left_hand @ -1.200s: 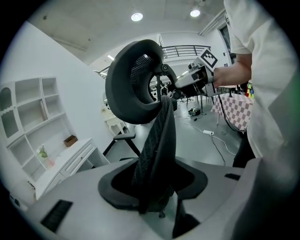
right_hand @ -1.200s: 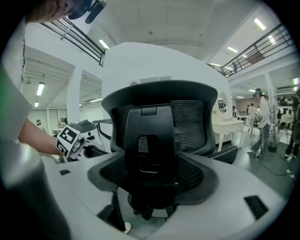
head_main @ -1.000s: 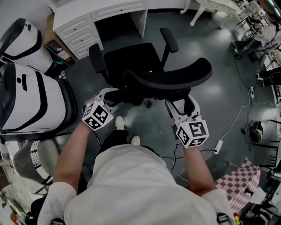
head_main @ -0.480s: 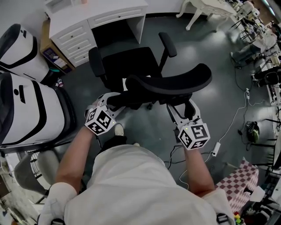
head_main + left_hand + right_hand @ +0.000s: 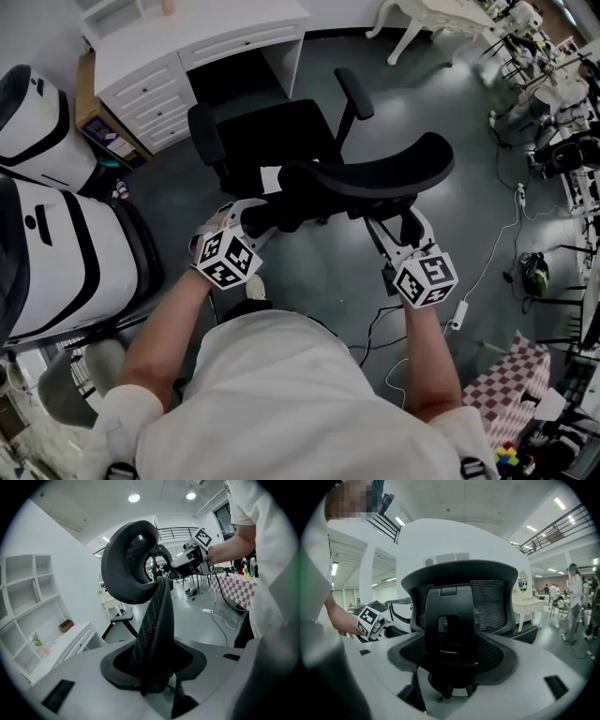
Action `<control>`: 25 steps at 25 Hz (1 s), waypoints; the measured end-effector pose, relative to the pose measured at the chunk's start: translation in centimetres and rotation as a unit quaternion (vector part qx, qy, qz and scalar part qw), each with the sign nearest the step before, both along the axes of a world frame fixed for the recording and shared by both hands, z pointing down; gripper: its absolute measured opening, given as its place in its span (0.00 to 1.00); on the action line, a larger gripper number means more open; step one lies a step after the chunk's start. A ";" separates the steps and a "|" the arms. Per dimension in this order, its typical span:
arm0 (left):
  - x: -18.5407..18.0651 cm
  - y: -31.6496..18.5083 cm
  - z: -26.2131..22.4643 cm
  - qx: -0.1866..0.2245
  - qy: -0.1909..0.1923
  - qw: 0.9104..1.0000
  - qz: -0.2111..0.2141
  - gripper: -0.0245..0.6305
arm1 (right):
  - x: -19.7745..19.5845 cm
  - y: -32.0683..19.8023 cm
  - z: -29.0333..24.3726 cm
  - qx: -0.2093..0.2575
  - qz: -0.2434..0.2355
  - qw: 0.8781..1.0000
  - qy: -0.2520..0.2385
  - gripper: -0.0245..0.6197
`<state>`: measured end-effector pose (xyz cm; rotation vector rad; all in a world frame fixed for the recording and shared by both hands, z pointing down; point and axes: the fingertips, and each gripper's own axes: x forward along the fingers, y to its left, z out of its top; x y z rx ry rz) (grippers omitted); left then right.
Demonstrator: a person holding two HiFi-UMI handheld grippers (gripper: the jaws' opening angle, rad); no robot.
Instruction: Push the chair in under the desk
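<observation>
Right now the one chair (image 5: pixel 281 136) stands on the floor (image 5: pixel 450 112) facing the single white table (image 5: pixel 216 33), its seat pointed at the dark knee gap, with the seat's front just at the mouth of that gap and the rest outside it. Both claws are at the chair's rear, on the side away from the table. The left claw (image 5: pixel 255 217) meets the left end of the curved backrest (image 5: pixel 375 173); in the left gripper view the mesh edge of the backrest runs down into the gap between its jaws, which have just been closing and press on it from both sides. The right claw (image 5: pixel 401 230) sits near the backrest's right end; in the right gripper view the black plastic spine behind the mesh fills the space between its jaws, and they are clamped on it. Each claw carries one marker cube, and each gripper view shows the other claw at the far side of the chair. Counted: one chair with two armrests, one (image 5: pixel 206 131) left and one (image 5: pixel 354 92) right, two claws, one table by the chair. A white cable (image 5: pixel 487 272) trails over the floor to the right, well apart from the chair
</observation>
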<state>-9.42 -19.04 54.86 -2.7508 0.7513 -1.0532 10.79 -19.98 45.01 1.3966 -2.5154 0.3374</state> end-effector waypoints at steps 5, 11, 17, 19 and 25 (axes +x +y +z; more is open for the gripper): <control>0.2 -1.5 0.2 0.000 -0.003 1.000 0.006 0.25 | 0.2 -1.9 0.2 0.002 -0.005 1.000 -0.002 0.51; 0.0 -3.3 0.0 -0.001 -0.001 1.000 0.019 0.25 | -0.1 -4.0 -0.1 0.001 -0.009 1.000 -0.004 0.51; -0.3 -5.3 0.1 0.005 -0.001 1.000 0.020 0.24 | -0.3 -6.2 0.1 0.007 -0.011 1.000 -0.011 0.51; -0.1 -5.8 0.2 0.005 0.000 1.000 0.017 0.24 | -0.1 -6.6 0.2 0.007 -0.014 1.000 -0.010 0.51; -0.2 -7.6 0.3 0.004 -0.004 1.000 0.007 0.24 | -0.3 -8.7 0.3 0.005 -0.020 1.000 -0.011 0.51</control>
